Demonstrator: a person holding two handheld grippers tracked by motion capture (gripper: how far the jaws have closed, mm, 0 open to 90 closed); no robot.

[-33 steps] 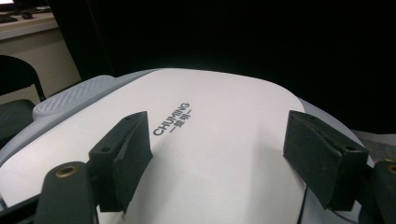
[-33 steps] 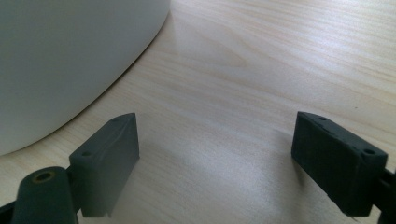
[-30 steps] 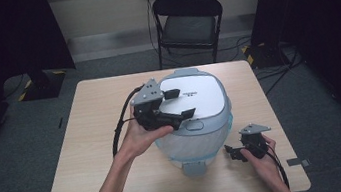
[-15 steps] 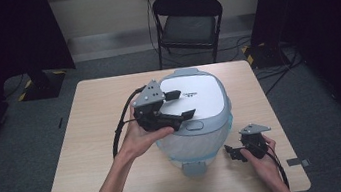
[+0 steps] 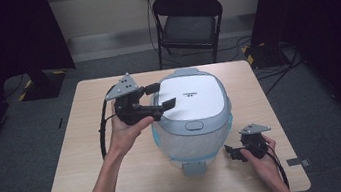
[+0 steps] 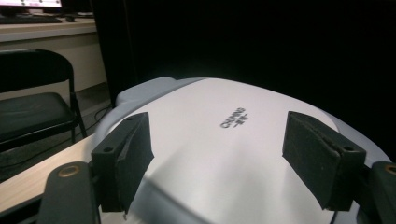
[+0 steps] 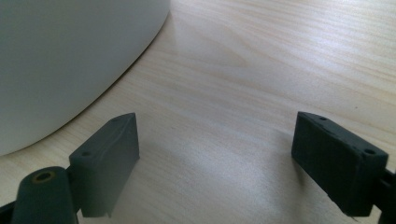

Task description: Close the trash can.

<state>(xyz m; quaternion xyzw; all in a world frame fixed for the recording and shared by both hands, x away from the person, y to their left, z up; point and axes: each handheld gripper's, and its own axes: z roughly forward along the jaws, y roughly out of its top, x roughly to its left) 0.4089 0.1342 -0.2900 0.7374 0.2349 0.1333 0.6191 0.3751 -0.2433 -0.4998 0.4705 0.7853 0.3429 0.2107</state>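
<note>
The left claw (image 5: 161, 96) is spread wide and holds nothing, its jaws poised just over the left edge of the one cooker's (image 5: 193, 118) white lid (image 6: 224, 154). The right claw (image 5: 232, 152) is also spread wide and empty, low over the surface (image 7: 261, 70), with the cooker just beside it. One chair (image 5: 188, 20) stands beyond.
</note>
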